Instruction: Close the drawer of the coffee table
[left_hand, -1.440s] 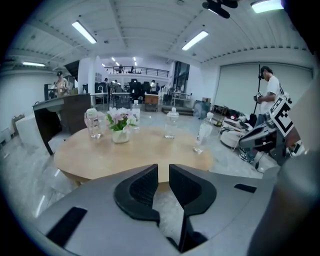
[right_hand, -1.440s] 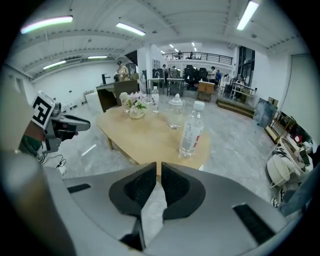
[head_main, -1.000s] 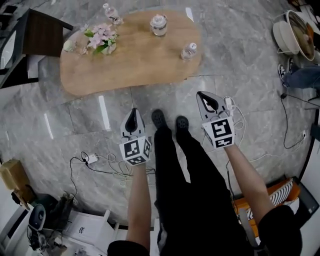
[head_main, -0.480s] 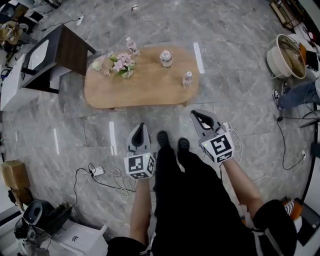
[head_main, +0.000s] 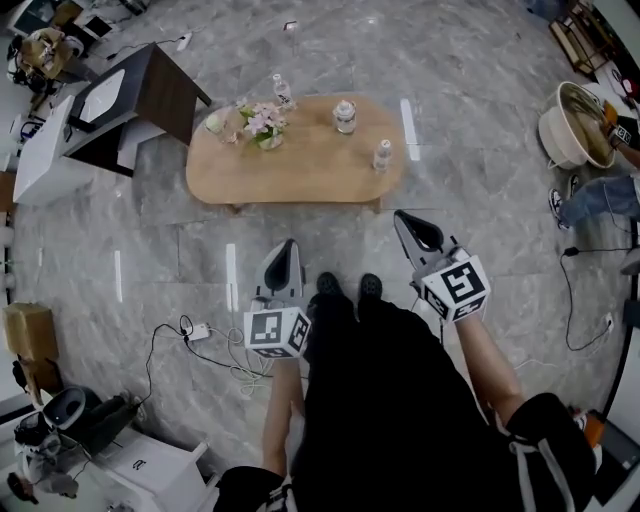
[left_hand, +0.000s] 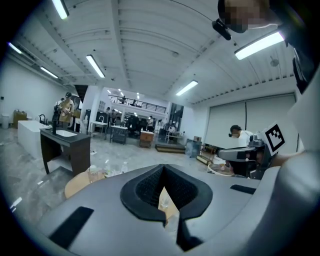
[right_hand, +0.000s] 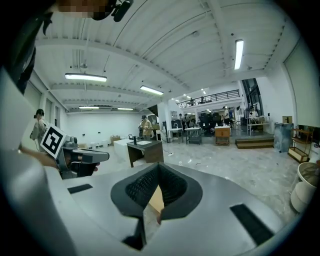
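Left gripper (head_main: 286, 248) and right gripper (head_main: 405, 220) each had jaws closed on nothing. Both pointed toward the coffee table (head_main: 300, 172), well apart from it.

Bare marble floor (head_main: 330, 235) lies open between the person's shoes (head_main: 345, 287) and the oval coffee table (head_main: 300, 175). The tabletop's near left part is free. A flower arrangement (head_main: 262, 122), a jar (head_main: 345, 116) and bottles (head_main: 382, 155) stand farther back and right. A dark desk (head_main: 150, 95) flanks the table's left end, and cables (head_main: 215, 345) trail across the floor at left.
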